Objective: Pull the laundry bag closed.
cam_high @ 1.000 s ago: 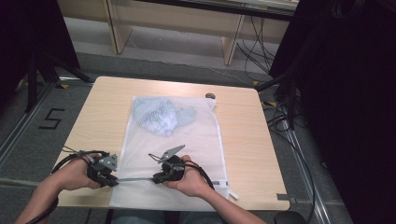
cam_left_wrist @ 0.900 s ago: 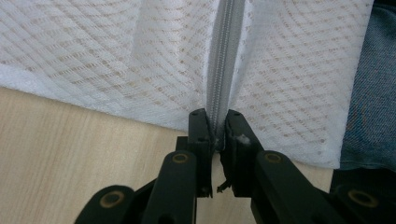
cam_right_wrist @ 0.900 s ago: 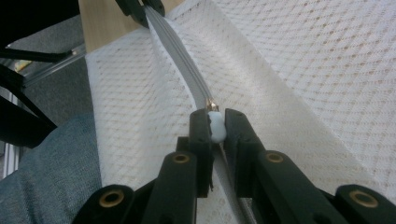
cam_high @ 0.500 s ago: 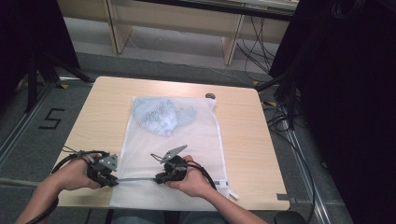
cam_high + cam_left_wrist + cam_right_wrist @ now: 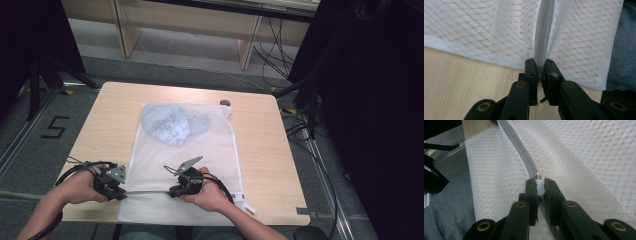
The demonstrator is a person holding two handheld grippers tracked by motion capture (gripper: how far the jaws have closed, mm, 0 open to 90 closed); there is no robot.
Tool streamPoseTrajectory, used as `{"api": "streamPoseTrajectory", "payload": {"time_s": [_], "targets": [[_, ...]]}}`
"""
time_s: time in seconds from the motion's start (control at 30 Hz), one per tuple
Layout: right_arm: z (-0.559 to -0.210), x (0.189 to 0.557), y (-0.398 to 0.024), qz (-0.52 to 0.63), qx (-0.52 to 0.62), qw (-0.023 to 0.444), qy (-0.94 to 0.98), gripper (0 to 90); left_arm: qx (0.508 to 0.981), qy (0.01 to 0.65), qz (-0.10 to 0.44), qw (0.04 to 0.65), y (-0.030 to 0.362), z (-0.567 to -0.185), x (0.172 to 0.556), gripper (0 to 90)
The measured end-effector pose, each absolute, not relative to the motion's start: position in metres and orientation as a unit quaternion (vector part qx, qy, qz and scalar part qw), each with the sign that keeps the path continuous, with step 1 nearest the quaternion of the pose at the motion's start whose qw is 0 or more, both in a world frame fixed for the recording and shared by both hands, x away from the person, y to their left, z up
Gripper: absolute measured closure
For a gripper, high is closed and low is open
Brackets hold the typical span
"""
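- The zipper (image 5: 146, 192) runs along the near edge of the mesh bag (image 5: 210, 150), taut between both tongs.
- Left gripper (image 5: 539, 72) is clamped on the zipper's end at the bag's corner; right gripper (image 5: 539, 190) pinches the white pull (image 5: 539, 186).
- The pull's run lies toward the left gripper, close to the table (image 5: 260, 130) edge.

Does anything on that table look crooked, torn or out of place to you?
Nothing looks torn or spilled. The white mesh bag lies flat, its near edge hanging slightly over the table. A bluish bundle sits bunched at the far end inside. The left claw pinches the zipper; the right claw grips its white pull.
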State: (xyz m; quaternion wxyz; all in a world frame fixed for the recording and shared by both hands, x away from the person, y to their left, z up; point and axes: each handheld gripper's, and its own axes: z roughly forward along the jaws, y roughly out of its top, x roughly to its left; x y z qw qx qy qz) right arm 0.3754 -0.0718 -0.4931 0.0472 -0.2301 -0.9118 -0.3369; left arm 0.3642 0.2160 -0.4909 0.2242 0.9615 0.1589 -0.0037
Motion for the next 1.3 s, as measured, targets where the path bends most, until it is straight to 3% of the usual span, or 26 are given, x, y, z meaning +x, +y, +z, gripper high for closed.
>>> {"api": "streamPoseTrajectory", "payload": {"time_s": [1.3], "targets": [[-0.492,0.375,-0.089,-0.327,-0.241,0.045,-0.913,82.5,0.962,0.159,-0.004,0.223,0.216,-0.491,0.364,82.2]]}}
